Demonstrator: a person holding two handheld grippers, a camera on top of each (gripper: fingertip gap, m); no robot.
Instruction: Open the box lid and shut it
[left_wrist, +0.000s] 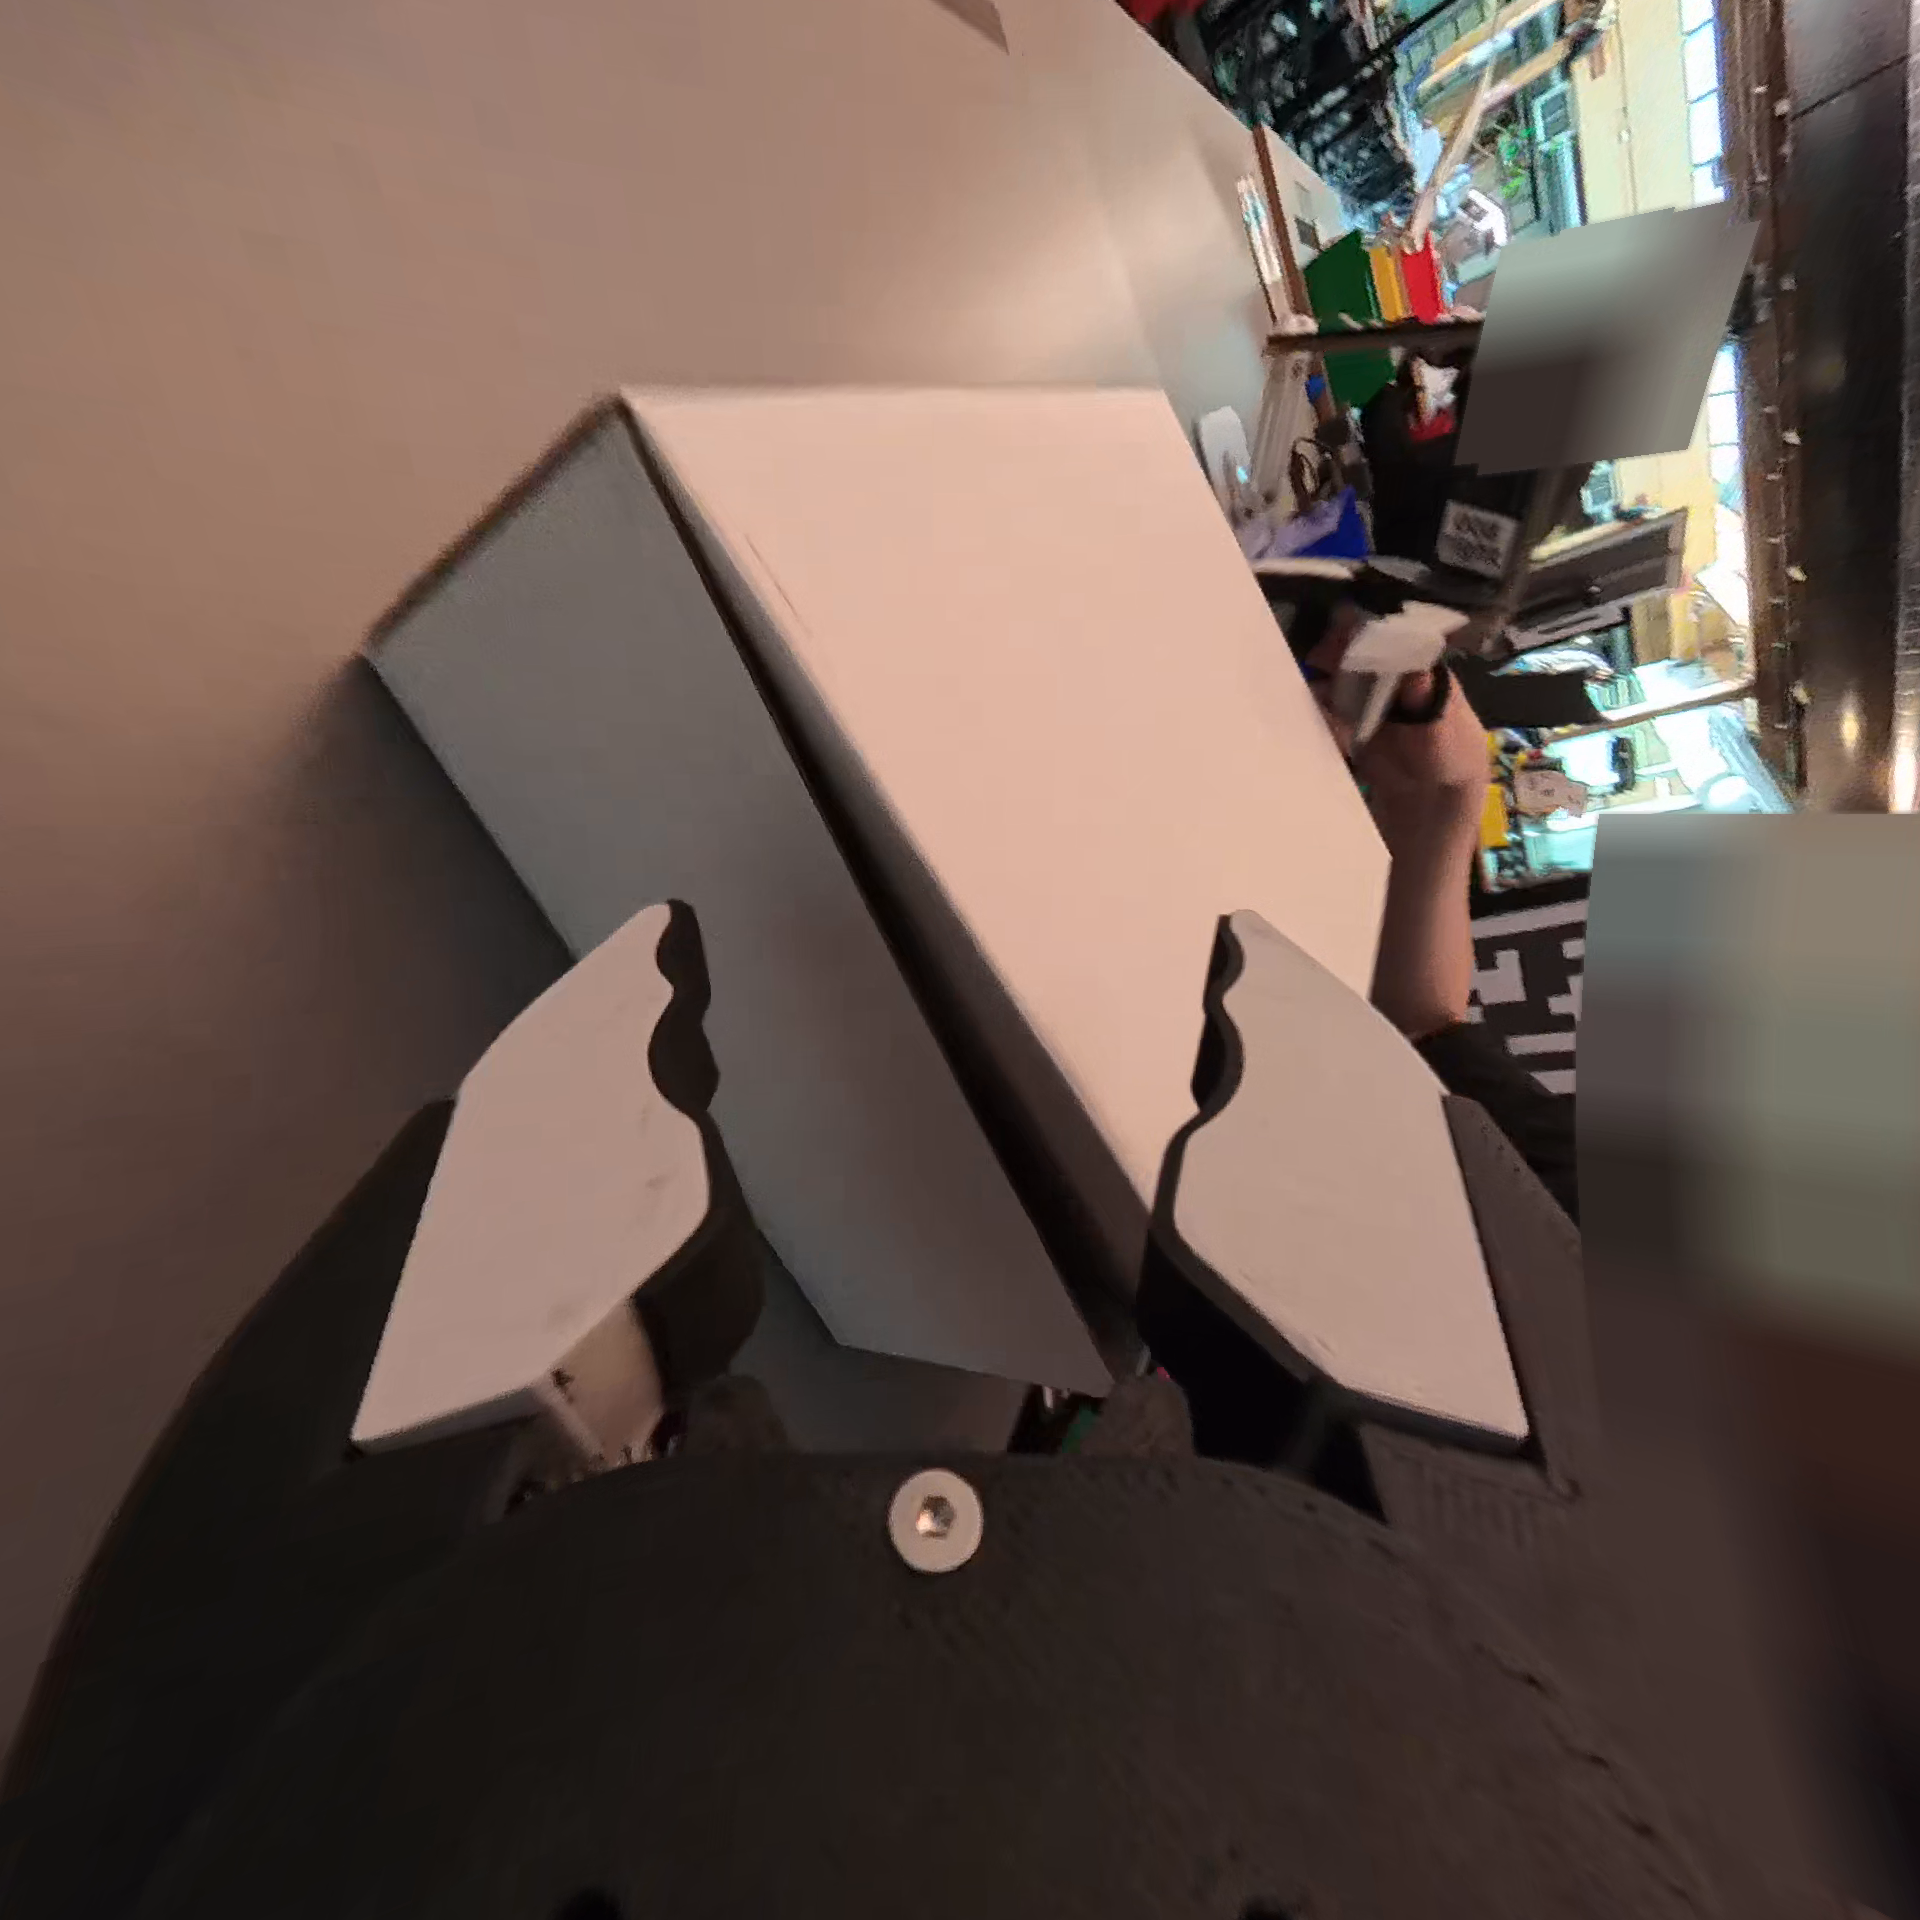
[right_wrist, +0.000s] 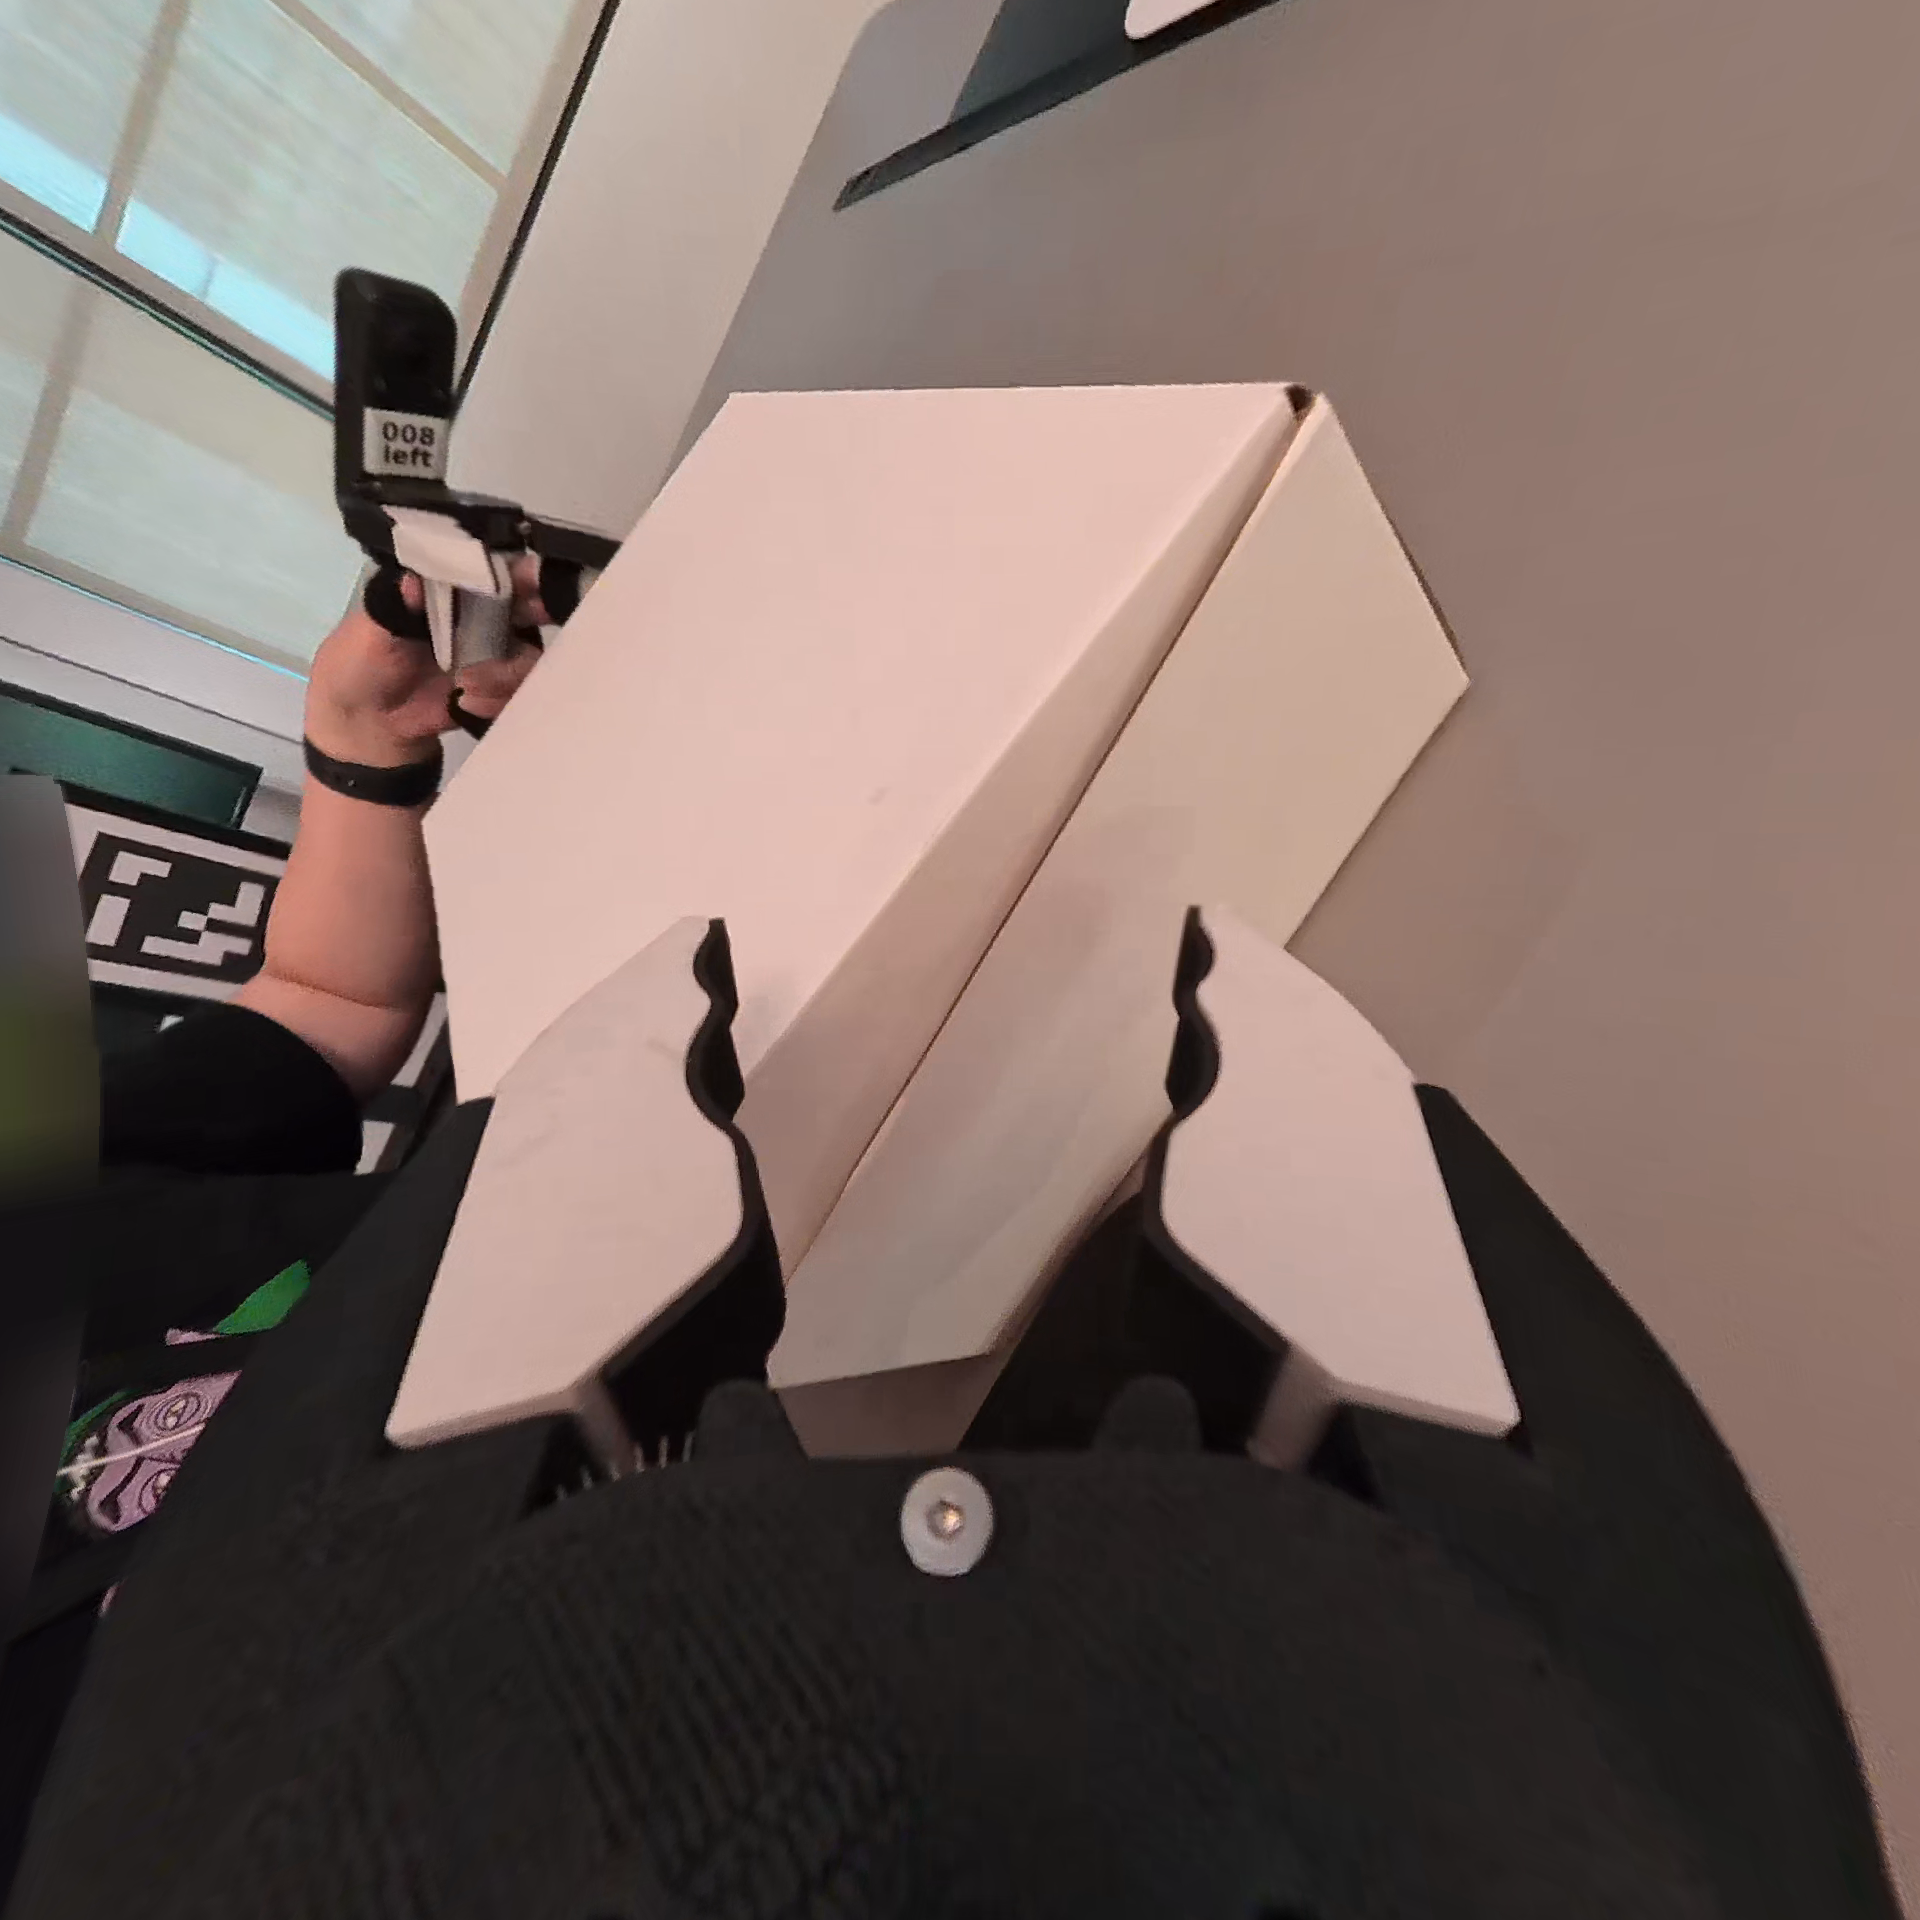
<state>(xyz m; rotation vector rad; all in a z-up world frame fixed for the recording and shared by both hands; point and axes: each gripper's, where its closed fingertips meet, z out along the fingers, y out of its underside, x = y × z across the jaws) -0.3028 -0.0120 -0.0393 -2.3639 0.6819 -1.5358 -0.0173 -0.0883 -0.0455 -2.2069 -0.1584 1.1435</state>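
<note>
A white cardboard box (left_wrist: 987, 675) lies on a grey table (left_wrist: 260, 416), its lid down with a thin seam along the long edge. My left gripper (left_wrist: 956, 920) is open at one end of the box, with the box's near corner reaching between its fingers. My right gripper (right_wrist: 954, 925) is open at the opposite end of the box (right_wrist: 831, 727) in the same way. Neither grips anything. Each gripper also shows past the box in the other's view: the right one (left_wrist: 1382, 665) and the left one (right_wrist: 468, 582), each held by a hand.
The grey table (right_wrist: 1610, 727) extends around the box. A dark flat object (right_wrist: 987, 114) lies at the table's far part. A person's forearm (right_wrist: 343, 935) and a black-and-white marker pattern (right_wrist: 177, 914) are beside the box. Cluttered shelves (left_wrist: 1371, 270) stand beyond the table.
</note>
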